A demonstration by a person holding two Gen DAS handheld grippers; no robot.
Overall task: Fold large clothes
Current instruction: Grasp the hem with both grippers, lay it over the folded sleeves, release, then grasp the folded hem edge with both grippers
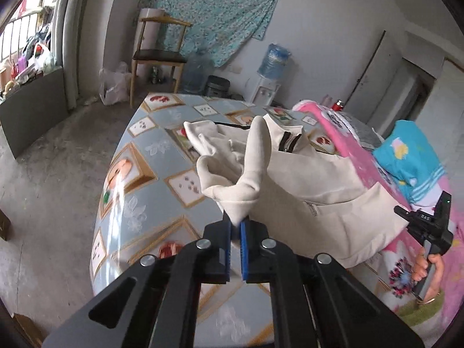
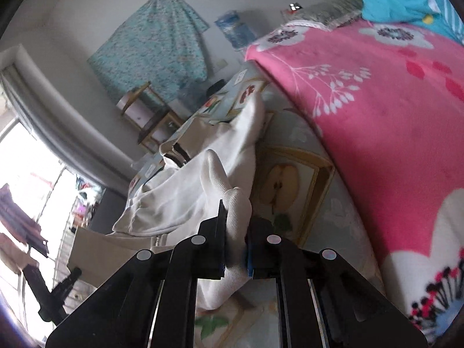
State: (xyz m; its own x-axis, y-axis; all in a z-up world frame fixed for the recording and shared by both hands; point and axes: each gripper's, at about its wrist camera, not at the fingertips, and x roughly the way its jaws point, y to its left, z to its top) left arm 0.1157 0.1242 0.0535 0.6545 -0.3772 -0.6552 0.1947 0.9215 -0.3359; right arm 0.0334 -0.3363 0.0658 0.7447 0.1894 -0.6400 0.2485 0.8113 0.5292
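Note:
A cream zip-up sweatshirt [image 1: 313, 179] with a black zipper at the collar lies partly lifted over the patterned table [image 1: 139, 156]. My left gripper [image 1: 236, 226] is shut on a bunched corner of it, with the cloth rising from the blue pads. My right gripper [image 2: 235, 249] is shut on another fold of the same sweatshirt [image 2: 185, 191], held above the table. The right gripper also shows in the left wrist view [image 1: 429, 232], held by a hand at the far right. The left gripper shows in the right wrist view [image 2: 52, 293] at the lower left.
A pink flowered blanket [image 2: 377, 121] and a blue cushion [image 1: 411, 156] lie on the table's right side. A wooden chair [image 1: 159, 55], water bottles [image 1: 274, 61] and a plastic bag [image 1: 113, 84] stand beyond the table's far end. Concrete floor [image 1: 49, 174] lies to the left.

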